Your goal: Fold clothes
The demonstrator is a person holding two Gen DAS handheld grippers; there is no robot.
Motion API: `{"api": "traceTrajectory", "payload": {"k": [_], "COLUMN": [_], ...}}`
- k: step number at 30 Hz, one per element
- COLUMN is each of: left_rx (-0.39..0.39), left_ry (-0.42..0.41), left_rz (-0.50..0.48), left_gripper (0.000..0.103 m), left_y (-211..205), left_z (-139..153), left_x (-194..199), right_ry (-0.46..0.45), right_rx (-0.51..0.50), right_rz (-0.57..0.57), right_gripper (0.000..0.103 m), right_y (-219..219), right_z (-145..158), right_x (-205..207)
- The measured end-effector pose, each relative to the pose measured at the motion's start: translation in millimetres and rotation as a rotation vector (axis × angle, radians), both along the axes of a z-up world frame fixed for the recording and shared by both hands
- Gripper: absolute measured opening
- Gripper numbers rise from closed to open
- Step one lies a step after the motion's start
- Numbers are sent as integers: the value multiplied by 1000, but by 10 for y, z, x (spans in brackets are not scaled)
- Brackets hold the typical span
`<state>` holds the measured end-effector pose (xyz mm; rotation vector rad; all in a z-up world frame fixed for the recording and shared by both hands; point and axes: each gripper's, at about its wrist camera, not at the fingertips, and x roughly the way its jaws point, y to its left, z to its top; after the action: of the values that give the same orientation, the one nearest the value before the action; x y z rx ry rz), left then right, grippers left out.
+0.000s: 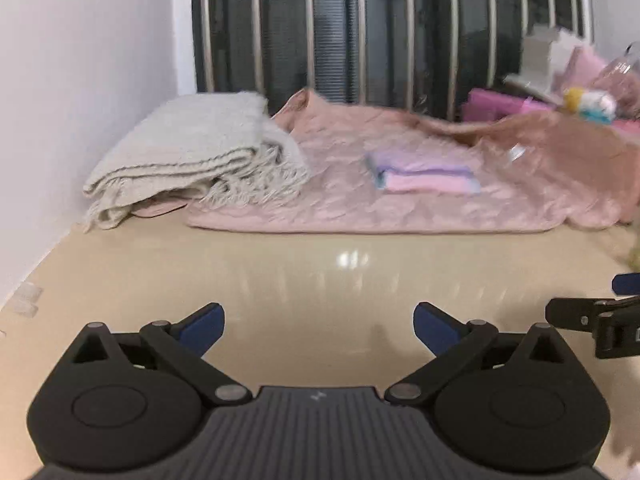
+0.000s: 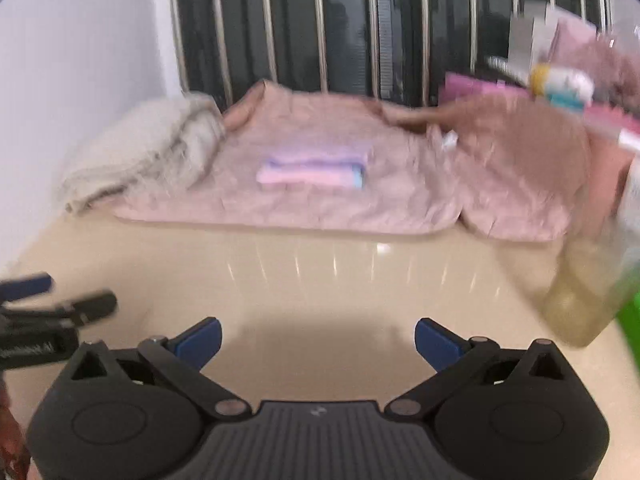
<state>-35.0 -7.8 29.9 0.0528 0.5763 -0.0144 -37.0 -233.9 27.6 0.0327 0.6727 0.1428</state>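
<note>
A small folded pink and lilac cloth [image 1: 424, 174] [image 2: 314, 172] lies on a wide pink quilted cloth [image 1: 360, 184] [image 2: 320, 200] spread at the back of the beige table. A folded grey fringed blanket [image 1: 192, 152] [image 2: 140, 148] rests at that cloth's left end. My left gripper [image 1: 319, 324] hovers open over bare tabletop, well short of the cloths, with nothing between its blue pads. My right gripper [image 2: 318, 340] is open too, likewise over bare table. Each gripper shows at the edge of the other's view.
A beige glossy table [image 1: 300, 276] [image 2: 340, 280] meets a white wall on the left and a barred dark window behind. At the right stand a yellowish clear bottle [image 2: 580, 292], pink packets [image 1: 504, 104] and other clutter [image 2: 560, 80].
</note>
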Motion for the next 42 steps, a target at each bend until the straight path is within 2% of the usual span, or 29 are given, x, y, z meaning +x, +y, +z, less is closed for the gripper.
{"api": "traceTrajectory", "payload": {"k": [4,6,13,17,21,26,28,33,42], "left_rx": [-40,-20,-1,38,1,4,-32,-33,-35], "left_ry": [79,91,86,72,88,83,94,95,95], "left_rz": [31,43,78,55,38,25,36,25,31], "left_gripper": [103,103,103,103,103,102,103,102,103], "left_y": [54,61,42,-50,-23,-60,-27,-36,-40], "left_z": [-112,-179,-246,-271,-274,-285,-290,-291,-291], "left_x": [189,209,270,315,355,320,327,345,345], "right_ry": [-36,-22,0,1,0,0,-1,0,1], "right_rx": [-56,-85,-77,-72,-70,-68,-68,-65,-70], "right_rz": [-90,-112,-119,-106,-87,-63,-59,-37,-67], "right_gripper": [103,103,103,103,103,103,103,103,103], "right_y": [150,219,253,269,293,324,330,313,333], "right_z": [-167,-245,-283,-290,-296,-305,-302,-297,-292], "right_x": [200,290,353,356,363,372,369,359,363]}}
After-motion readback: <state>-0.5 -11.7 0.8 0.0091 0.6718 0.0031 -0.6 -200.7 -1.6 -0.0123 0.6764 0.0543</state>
